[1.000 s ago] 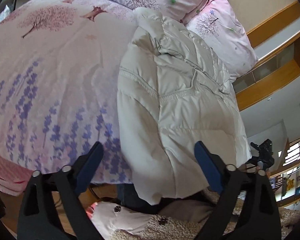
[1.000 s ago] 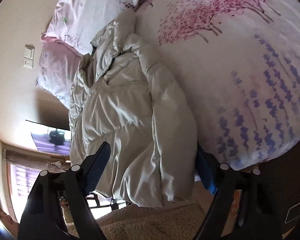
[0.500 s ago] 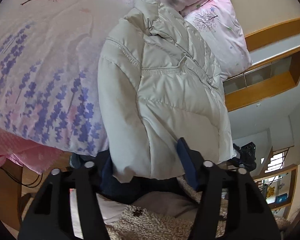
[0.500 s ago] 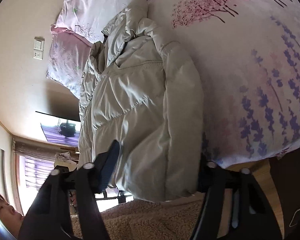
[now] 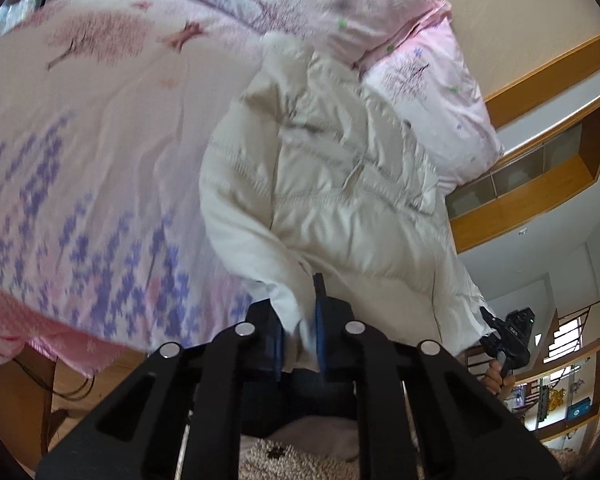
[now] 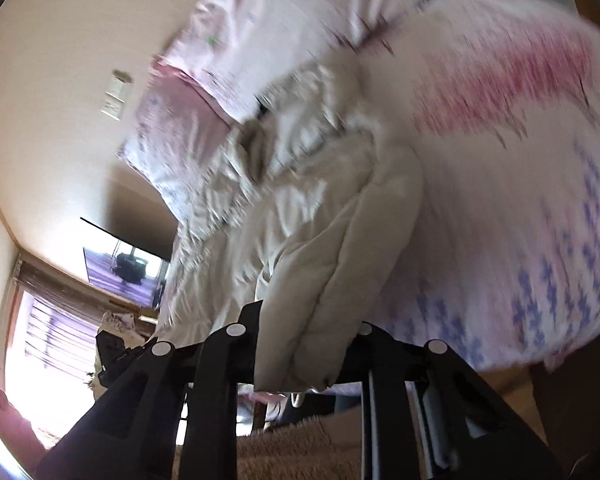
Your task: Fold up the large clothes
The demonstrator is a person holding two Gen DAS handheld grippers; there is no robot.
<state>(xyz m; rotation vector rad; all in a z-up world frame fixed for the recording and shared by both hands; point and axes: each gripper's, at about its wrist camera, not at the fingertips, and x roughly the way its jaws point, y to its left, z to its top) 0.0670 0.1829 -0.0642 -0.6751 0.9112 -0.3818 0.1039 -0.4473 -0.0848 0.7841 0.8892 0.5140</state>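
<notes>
A cream puffer jacket lies lengthwise on the bed, its collar toward the pillows and its hem at the near edge. My left gripper is shut on the hem's left corner; the cloth runs between its blue pads. In the right wrist view the jacket is blurred, and my right gripper is shut on a thick fold of the hem's right side. The right gripper and the hand holding it also show in the left wrist view, past the jacket's far corner.
The bedspread is pink with purple flowers and tree prints. Two pink pillows lie at the head of the bed. A wooden wall shelf is to the right. A wall TV and a window are on the left.
Both grippers went from wide open around the hem to shut on it. The jacket's near edge has lifted and bunched, and both views are blurred with motion.
</notes>
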